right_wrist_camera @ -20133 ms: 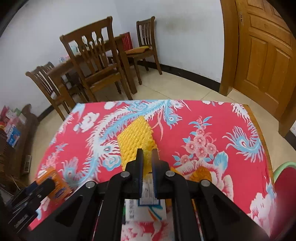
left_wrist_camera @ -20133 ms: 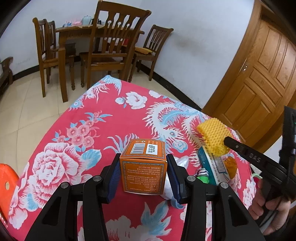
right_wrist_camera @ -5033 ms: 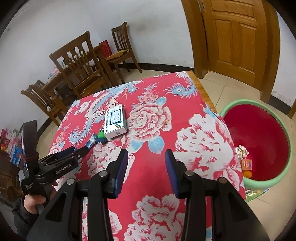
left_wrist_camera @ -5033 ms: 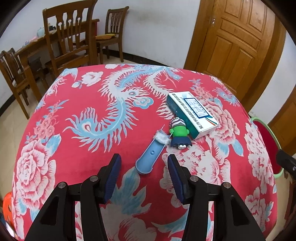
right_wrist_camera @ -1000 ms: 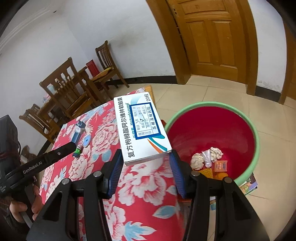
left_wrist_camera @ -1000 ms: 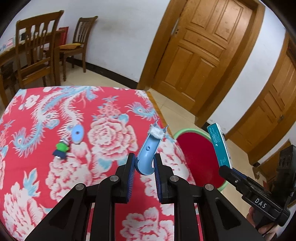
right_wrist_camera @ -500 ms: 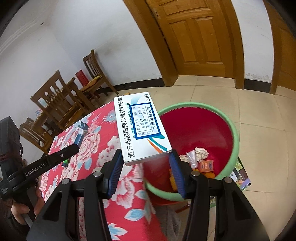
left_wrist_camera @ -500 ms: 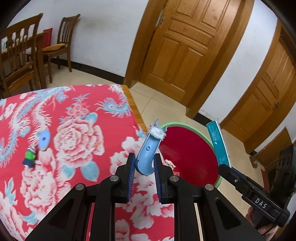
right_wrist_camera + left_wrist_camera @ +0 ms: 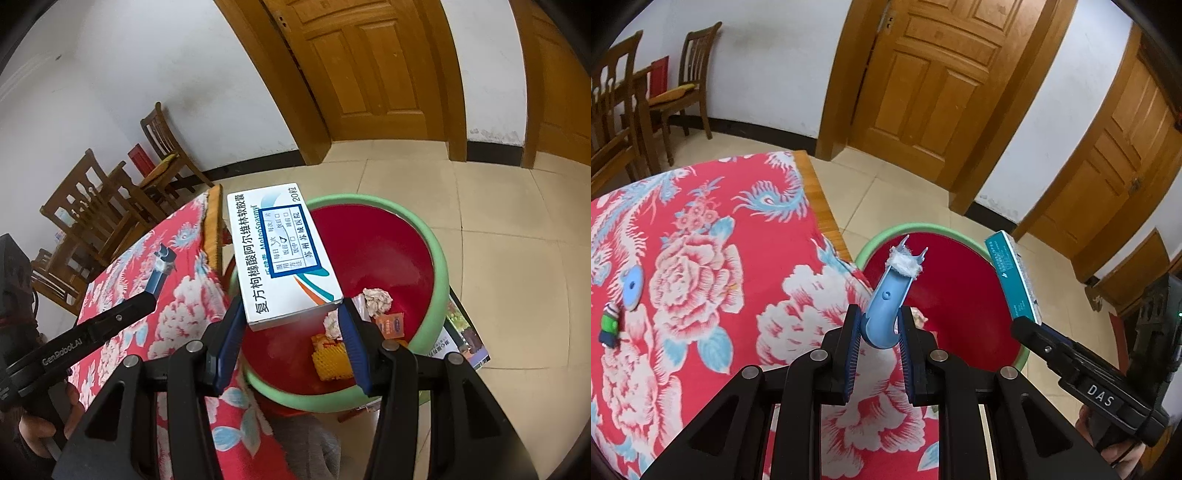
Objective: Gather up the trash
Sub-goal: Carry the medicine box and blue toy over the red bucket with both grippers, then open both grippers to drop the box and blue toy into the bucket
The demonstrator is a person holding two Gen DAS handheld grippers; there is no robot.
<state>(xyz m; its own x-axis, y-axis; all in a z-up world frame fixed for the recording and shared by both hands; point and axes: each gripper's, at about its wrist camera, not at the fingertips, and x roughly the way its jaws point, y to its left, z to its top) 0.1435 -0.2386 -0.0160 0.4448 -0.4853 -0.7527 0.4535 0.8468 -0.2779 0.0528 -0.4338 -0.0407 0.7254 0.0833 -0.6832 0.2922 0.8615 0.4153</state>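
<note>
My left gripper (image 9: pixel 878 332) is shut on a curved blue plastic piece (image 9: pixel 888 302) with white fluff at its tip, held at the table's edge in front of the red basin with a green rim (image 9: pixel 960 291). My right gripper (image 9: pixel 291 332) is shut on a white and teal medicine box (image 9: pixel 277 258), held over the basin (image 9: pixel 437 266). The box also shows in the left wrist view (image 9: pixel 1012 273), the blue piece in the right wrist view (image 9: pixel 160 271). The basin holds crumpled tissues (image 9: pixel 376 301), yellow foam netting (image 9: pixel 332 360) and an orange packet (image 9: pixel 393 325).
The table with a red flowered cloth (image 9: pixel 701 280) still carries a small green toy figure (image 9: pixel 609 325) and a blue disc (image 9: pixel 632 288). A printed booklet (image 9: pixel 465 339) lies on the tiled floor under the basin. Wooden chairs (image 9: pixel 92 206) and doors (image 9: pixel 938 92) stand behind.
Both grippers have moved further off the table toward the basin, carrying the blue piece and the box. The box now hangs over the basin.
</note>
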